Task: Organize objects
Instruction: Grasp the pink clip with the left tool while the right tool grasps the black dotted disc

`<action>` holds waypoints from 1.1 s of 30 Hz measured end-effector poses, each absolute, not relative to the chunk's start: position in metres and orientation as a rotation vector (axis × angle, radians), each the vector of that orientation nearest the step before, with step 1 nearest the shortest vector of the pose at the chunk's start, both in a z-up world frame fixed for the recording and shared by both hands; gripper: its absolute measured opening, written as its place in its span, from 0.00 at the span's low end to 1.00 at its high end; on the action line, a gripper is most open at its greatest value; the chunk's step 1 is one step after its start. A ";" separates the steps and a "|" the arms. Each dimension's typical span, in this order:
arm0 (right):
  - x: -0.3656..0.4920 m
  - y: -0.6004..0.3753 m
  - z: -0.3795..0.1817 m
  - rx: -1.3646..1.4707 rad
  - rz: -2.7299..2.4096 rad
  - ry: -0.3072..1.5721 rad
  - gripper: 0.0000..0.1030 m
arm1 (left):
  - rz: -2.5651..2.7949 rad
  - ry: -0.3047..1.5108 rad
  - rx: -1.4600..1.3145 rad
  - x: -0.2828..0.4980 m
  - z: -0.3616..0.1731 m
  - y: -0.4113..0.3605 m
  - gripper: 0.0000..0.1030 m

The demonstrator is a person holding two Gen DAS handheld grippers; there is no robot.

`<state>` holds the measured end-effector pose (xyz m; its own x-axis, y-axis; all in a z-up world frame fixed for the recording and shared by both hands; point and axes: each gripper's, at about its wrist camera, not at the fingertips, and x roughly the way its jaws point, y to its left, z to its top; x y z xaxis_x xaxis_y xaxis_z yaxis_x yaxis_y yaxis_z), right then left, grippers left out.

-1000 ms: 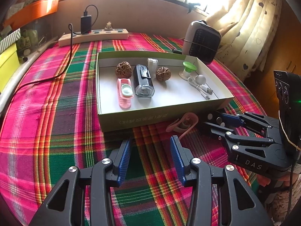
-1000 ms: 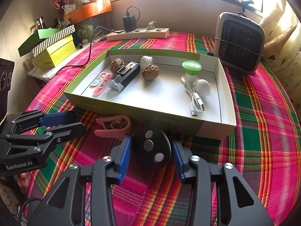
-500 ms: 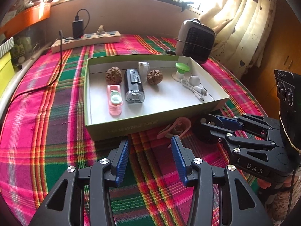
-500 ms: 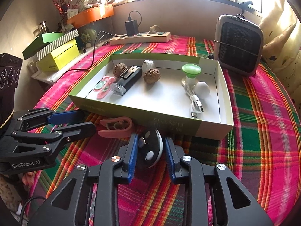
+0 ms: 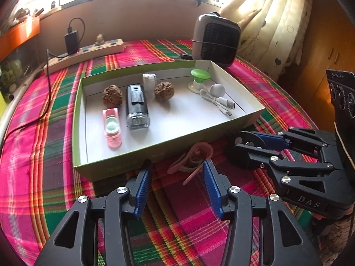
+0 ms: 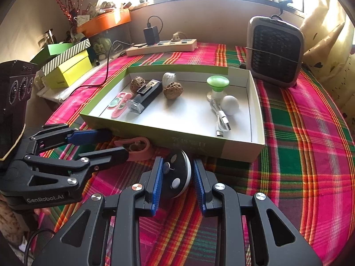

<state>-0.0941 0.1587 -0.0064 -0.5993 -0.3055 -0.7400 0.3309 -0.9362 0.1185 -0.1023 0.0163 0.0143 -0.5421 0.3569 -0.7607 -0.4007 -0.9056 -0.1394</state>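
My right gripper is shut on a black round disc with metal studs, held tilted just above the cloth in front of the green-edged box. The disc also shows in the left wrist view. My left gripper is open, its fingers either side of a pink clip lying on the cloth by the box's front wall. The clip shows in the right wrist view. The box holds two walnuts, a black lighter-like case, a pink case, a green-topped stand and a white cable.
A small heater stands behind the box on the right. A power strip with a charger lies at the back. Yellow and green boxes sit off the table's left. Plaid cloth covers the table.
My right gripper closed on the black disc and lifted it, tilting it on edge. My left gripper moved forward and right until its fingers flank the pink clip.
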 end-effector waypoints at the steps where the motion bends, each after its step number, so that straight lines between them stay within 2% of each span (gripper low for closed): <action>1: -0.094 0.160 -0.006 1.161 -2.531 0.042 0.27 | 2.429 0.075 -1.179 -0.103 0.014 0.018 0.45; 23: -0.087 0.173 -0.005 1.148 -2.547 -0.008 0.27 | 2.406 0.151 -1.185 -0.110 0.010 0.042 0.44; 27: -0.086 0.174 -0.005 1.144 -2.547 -0.017 0.27 | 2.413 0.184 -1.185 -0.109 0.009 0.047 0.35; 33: -0.086 0.176 -0.005 1.142 -2.553 -0.032 0.27 | 2.410 0.237 -1.183 -0.106 0.009 0.052 0.31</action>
<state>-0.0860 0.1763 -0.0045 -0.6174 -0.3177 -0.7196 0.2996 -0.9408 0.1583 -0.1063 0.0517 0.0090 -0.5353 0.3125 -0.7847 -0.4595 -0.8873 -0.0399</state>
